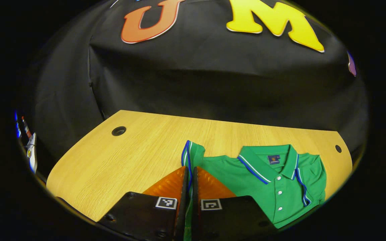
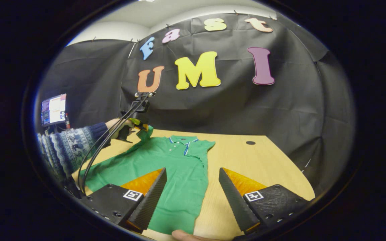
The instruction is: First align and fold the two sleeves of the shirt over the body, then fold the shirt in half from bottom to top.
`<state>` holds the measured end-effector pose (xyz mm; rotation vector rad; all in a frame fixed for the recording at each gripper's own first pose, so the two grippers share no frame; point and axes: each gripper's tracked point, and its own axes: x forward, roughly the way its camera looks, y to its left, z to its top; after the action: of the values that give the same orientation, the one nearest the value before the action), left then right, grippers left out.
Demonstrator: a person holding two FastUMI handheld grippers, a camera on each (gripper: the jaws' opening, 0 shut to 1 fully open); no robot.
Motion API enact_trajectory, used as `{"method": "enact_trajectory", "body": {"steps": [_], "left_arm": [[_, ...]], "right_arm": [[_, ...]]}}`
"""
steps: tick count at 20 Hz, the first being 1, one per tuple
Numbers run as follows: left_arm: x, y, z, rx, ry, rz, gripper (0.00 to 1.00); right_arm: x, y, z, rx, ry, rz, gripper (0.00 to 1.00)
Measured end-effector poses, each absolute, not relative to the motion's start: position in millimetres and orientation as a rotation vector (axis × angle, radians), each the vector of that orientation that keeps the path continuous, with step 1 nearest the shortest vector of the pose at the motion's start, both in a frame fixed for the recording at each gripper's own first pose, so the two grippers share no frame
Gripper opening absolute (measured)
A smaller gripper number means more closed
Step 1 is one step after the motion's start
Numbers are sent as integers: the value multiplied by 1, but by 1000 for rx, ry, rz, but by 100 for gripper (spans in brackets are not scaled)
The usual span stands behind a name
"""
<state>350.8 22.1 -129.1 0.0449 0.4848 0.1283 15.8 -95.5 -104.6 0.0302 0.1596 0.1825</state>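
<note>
A green polo shirt [image 2: 179, 167] with blue and white trim lies face up on the wooden table [image 2: 246, 160], collar [image 2: 181, 139] at the far end. My left gripper [image 1: 190, 170] is shut on one sleeve [image 1: 193, 154] and holds its trimmed cuff up off the table. In the right gripper view that same left gripper [image 2: 142, 128] shows at the shirt's far left, held by a hand in a patterned knit sleeve [image 2: 69, 145]. My right gripper [image 2: 192, 171] stands open above the shirt's lower half, holding nothing. The other sleeve [image 1: 308, 182] appears folded over the body.
The table has round cable holes [image 1: 118, 131] [image 2: 250, 143] near its far corners. A lit monitor [image 2: 54, 108] stands off to the left. Cables [image 2: 95, 157] loop from the left gripper. A fingertip [image 2: 186, 236] shows at the shirt's near hem.
</note>
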Motion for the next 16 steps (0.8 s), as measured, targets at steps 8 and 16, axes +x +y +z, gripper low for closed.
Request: {"method": "enact_trajectory", "body": {"steps": [8,16], "left_arm": [[325,-49,-112,20,487,23,100],[241,-46,-48,42,384,-33,100]], "right_arm": [[9,-96,-103,54,175,142,94],[-14,-74,-77,40,119,145,95]]}}
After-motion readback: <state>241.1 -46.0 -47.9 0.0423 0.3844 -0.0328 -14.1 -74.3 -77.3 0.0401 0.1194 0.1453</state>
